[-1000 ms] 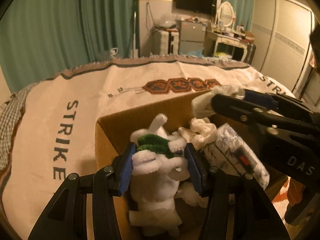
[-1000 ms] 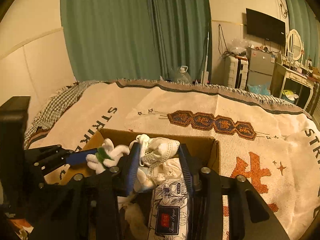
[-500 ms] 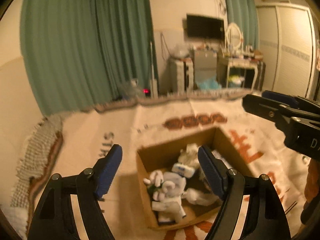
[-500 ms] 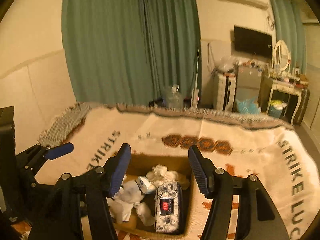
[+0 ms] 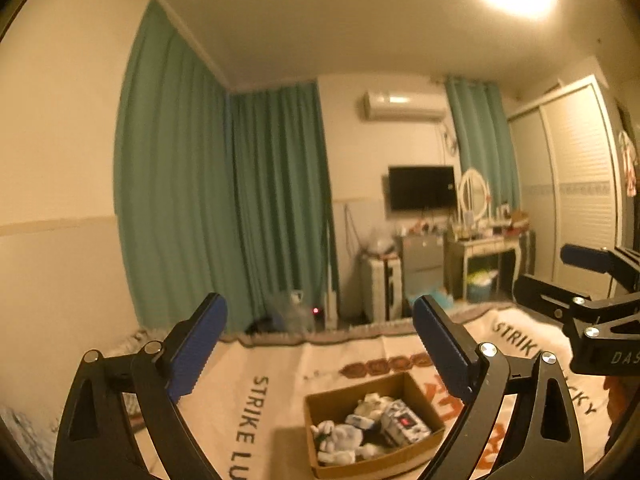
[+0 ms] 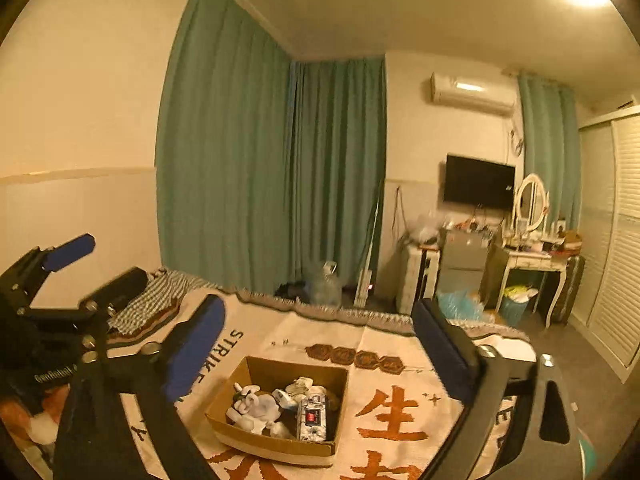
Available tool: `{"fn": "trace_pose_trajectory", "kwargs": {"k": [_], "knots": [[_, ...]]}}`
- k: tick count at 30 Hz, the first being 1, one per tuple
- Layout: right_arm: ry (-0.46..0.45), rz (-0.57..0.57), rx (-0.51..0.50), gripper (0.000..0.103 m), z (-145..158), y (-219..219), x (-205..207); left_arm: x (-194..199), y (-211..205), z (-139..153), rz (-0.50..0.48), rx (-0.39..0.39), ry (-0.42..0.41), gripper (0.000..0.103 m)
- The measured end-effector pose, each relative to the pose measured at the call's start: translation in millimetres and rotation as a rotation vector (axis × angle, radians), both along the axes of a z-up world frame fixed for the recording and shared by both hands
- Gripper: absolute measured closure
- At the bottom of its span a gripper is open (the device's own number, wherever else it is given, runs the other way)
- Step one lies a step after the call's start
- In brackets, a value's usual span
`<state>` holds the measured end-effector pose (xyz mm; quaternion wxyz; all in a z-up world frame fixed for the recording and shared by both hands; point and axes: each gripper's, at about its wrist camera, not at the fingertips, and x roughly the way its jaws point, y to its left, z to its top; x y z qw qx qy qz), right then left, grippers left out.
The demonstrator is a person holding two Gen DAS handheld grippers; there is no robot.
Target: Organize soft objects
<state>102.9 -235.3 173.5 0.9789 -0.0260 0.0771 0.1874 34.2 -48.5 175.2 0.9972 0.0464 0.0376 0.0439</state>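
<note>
left wrist view: left gripper [image 5: 316, 344] hanging high, jaws spread wide, gripping nothing. cardboard box [image 5: 374, 426] sitting on blanket [image 5: 280, 364], holding plush toy [image 5: 340, 438] and tissue pack [image 5: 404, 424], likely gathered for tidiness. right gripper [image 6: 318, 346] also gaping, carrying nothing.

Bed w/ cream printed blanket [image 6: 288, 336]; open cardboard box [image 6: 276, 446] sits directly on it, near middle.
</note>
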Motion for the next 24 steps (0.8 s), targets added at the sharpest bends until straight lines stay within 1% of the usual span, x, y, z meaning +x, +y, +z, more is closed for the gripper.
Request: {"fn": "trace_pose_trajectory", "kwargs": {"k": [2,5,7,10,12,13,15,17,20,24], "knots": [[-0.014,0.004,0.025,0.000,1,-9,-19,-12,1,-1,0.011,-0.008,-0.012,0.007],[-0.022,0.009,0.054,0.000,-6,-20,-37,-22,6,-9,0.018,-0.034,-0.035,0.007],[-0.024,-0.006,0.074,0.000,-16,-27,-44,-23,9,-21,0.022,-0.042,-0.020,0.007],[-0.018,0.002,0.093,0.000,-39,-31,-49,-21,5,-42,0.025,-0.048,0.029,0.007],[-0.010,0.002,0.101,0.000,-61,-31,-48,-19,3,-63,0.024,-0.051,0.070,0.007],[0.010,0.002,0.109,0.000,-76,-29,-42,-16,2,-73,0.028,-0.045,0.097,0.007],[0.060,0.003,0.119,0.000,-99,-25,-31,-8,-1,-95,0.043,-0.010,0.163,0.007],[0.108,0.002,0.117,0.000,-118,-19,-21,-4,-3,-112,0.051,0.018,0.194,0.007],[0.157,0.004,0.094,0.000,-139,-9,-8,-1,1,-123,0.068,0.018,0.221,0.007],[0.162,-0.007,0.068,0.000,-149,0,-4,0,4,-129,0.069,-0.002,0.241,0.007]]}}
